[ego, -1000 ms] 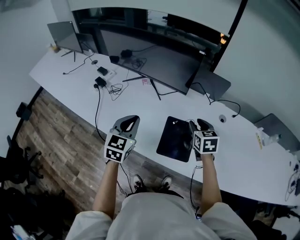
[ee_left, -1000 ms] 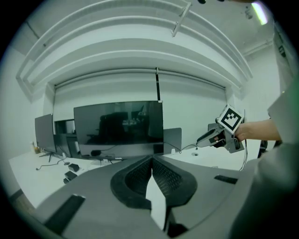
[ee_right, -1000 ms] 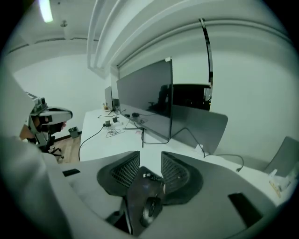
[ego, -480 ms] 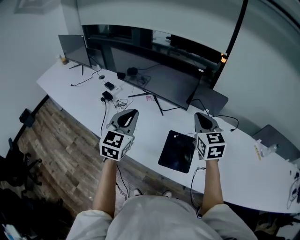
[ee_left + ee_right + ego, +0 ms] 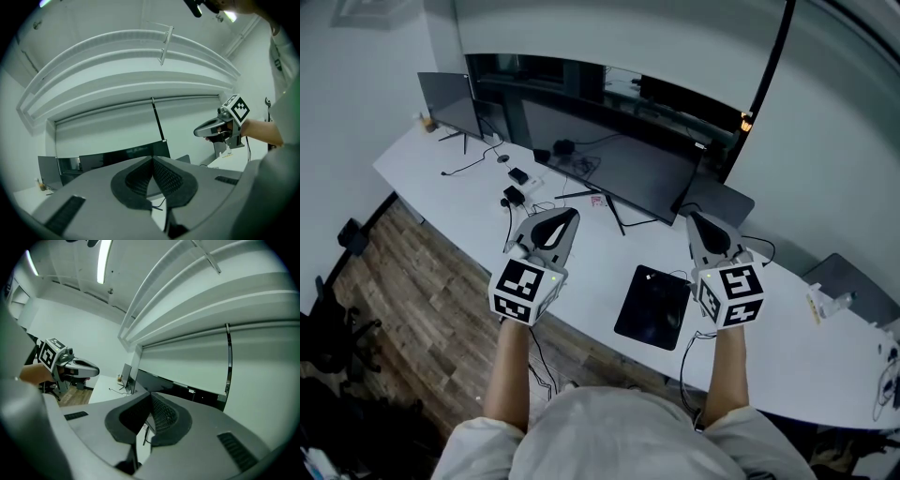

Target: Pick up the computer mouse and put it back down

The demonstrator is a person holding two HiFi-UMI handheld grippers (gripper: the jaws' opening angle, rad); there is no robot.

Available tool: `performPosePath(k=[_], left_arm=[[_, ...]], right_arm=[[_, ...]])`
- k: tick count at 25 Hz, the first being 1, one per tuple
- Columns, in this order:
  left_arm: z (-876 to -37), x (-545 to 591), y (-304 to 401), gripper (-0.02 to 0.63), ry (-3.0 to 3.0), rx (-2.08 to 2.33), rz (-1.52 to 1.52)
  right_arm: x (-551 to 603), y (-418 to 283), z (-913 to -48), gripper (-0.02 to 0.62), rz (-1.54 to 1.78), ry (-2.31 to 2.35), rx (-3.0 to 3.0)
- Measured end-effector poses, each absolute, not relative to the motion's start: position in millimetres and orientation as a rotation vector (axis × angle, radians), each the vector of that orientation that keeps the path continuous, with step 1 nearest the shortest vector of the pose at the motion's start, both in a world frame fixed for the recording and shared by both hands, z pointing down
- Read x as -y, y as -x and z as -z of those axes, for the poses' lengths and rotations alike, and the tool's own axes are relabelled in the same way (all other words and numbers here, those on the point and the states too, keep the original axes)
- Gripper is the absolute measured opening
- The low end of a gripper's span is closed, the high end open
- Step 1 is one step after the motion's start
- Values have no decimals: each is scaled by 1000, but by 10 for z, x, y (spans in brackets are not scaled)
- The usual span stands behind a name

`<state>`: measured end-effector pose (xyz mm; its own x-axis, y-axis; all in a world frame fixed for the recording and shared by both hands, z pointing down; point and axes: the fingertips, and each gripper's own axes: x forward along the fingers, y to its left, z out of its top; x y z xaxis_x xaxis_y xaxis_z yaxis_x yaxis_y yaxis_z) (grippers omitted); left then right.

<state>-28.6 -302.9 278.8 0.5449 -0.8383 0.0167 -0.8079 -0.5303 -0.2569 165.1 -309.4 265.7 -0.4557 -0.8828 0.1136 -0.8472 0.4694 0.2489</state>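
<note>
Both up off tabletop (image 5: 591, 253) vs a sec ago: right hand-held gripper (image 5: 693, 217) jaws now closed on nothing, left hand-held gripper (image 5: 571, 215) closed & empty too; mouse (image 5: 674, 317) prob back on mouse pad (image 5: 642, 309), right side, so task looks done.

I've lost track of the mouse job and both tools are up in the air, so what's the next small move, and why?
Probably lower the right tool toward the black mouse pad. It and the left tool are shut and empty above the desk, and the pad lies nearest the right one. I can't make out the mouse against it.
</note>
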Motion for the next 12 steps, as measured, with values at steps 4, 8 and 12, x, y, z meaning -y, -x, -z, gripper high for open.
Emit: performPosePath(k=[4,8,12], left_arm=[[-2706,2986,270,18,2546,-1371,194],[-2724,2988,278,18,2547,-1376,197],[-2769,2999,280,18,2548,-1386,202]], right_arm=[[3087,-1615,-2620,12,251,-1482,2498],[3107,-1612,-2632,12,253,-1472,2496],[3123,-1624,-2676,12,251,-1463,2493]])
